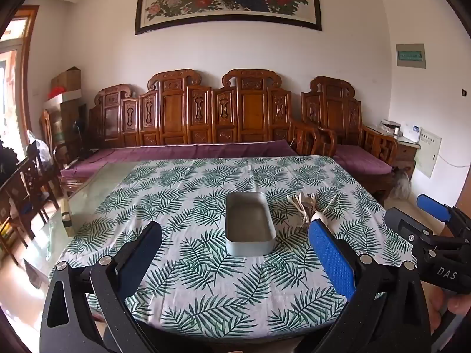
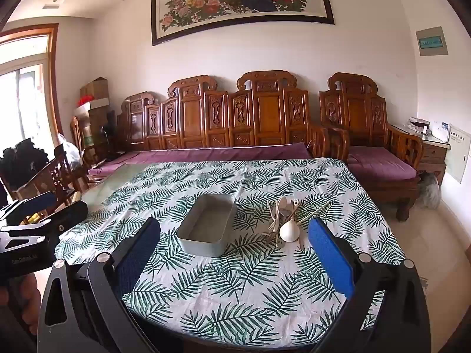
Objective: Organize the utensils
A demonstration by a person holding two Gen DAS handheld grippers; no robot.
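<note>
An empty grey rectangular box (image 1: 250,225) (image 2: 207,226) sits in the middle of the leaf-print tablecloth. Just to its right lies a small heap of cream utensils (image 1: 306,207) (image 2: 284,220): a white spoon (image 2: 289,231), a fork, chopsticks. My left gripper (image 1: 235,241) hovers open above the near part of the table, short of the box, nothing between its fingers. My right gripper (image 2: 235,241) is also open and empty, short of the utensils. Each gripper shows at the edge of the other's view: the right gripper (image 1: 438,220), the left gripper (image 2: 44,206).
The table (image 1: 206,294) is covered by a green fern-pattern cloth; a bare glass strip (image 1: 88,197) runs along its left side. Behind stands a carved wooden bench with purple cushions (image 1: 191,150). Wooden chairs (image 1: 26,188) stand at the left.
</note>
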